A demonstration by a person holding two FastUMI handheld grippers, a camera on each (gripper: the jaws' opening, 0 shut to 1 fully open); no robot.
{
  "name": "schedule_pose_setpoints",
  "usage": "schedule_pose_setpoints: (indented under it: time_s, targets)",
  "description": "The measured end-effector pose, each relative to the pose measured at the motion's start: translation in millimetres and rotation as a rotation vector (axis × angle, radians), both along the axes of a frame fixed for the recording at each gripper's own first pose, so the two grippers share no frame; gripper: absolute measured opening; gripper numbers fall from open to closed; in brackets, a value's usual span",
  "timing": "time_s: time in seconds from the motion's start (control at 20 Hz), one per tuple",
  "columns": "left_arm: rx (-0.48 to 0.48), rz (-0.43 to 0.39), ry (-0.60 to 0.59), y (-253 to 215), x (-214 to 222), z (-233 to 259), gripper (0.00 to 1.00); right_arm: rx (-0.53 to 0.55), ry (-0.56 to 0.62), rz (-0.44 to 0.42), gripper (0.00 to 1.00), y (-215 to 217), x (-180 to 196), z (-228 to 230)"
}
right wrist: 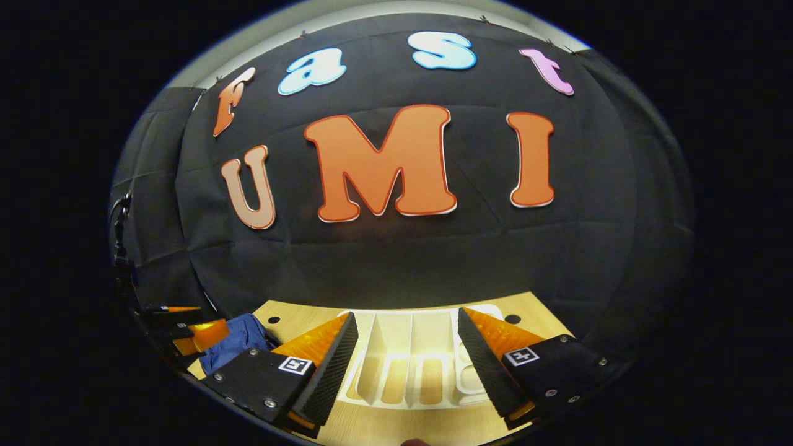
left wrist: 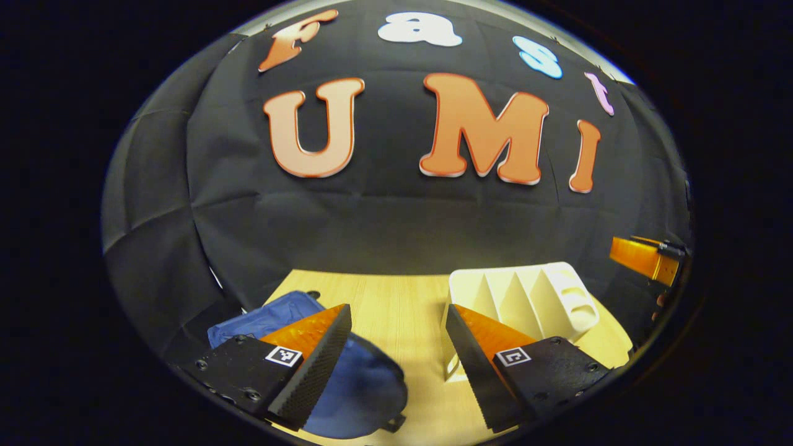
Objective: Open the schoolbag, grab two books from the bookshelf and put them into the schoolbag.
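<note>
Desk (left wrist: 396, 303): light wood, in the lower part of both views.
Schoolbag (left wrist: 365, 384): blue, lying on the desk at the lower left of the left gripper view.
Bookshelf (left wrist: 526, 297): white, with dividers, lower right there, no books seen in it.
Left gripper (left wrist: 396, 365): wide open, holding nothing.
Right gripper (right wrist: 406, 365): wide open, holding nothing, with the bookshelf seen between its fingers.

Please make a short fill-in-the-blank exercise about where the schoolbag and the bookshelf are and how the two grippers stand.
1. The jaws of both grippers stand ____.
2. The schoolbag is ____ in colour.
3. The white bookshelf stands on a ____ table.
4. The bookshelf compartments hold ____ books.

Missing words: open; blue; wooden; no
</note>
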State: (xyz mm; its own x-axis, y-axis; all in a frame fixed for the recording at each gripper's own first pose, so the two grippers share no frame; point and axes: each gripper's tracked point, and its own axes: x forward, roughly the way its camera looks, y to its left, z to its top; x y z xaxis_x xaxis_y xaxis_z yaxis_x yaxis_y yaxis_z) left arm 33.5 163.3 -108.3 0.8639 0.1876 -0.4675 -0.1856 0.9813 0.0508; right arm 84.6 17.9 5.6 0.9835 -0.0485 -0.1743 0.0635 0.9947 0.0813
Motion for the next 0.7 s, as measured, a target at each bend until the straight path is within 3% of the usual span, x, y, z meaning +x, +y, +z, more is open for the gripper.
schedule_pose_setpoints:
  time_s: [0.2,0.45,0.6,0.7]
  targets:
    - [0.006,0.047,-0.12,-29,0,30,0.97,-0.042,-0.058,0.014,0.96,5,-7,16]
    - [0.054,0.034,-0.288,-34,9,68,0.96,-0.031,-0.115,-0.044,0.97,3,-10,25]
    - [0.057,-0.063,-0.296,-57,11,72,0.94,-0.045,-0.172,-0.105,0.96,-1,-14,33]
    - [0.068,-0.081,-0.309,-59,12,76,0.96,-0.057,-0.196,-0.14,0.96,-4,-18,35]
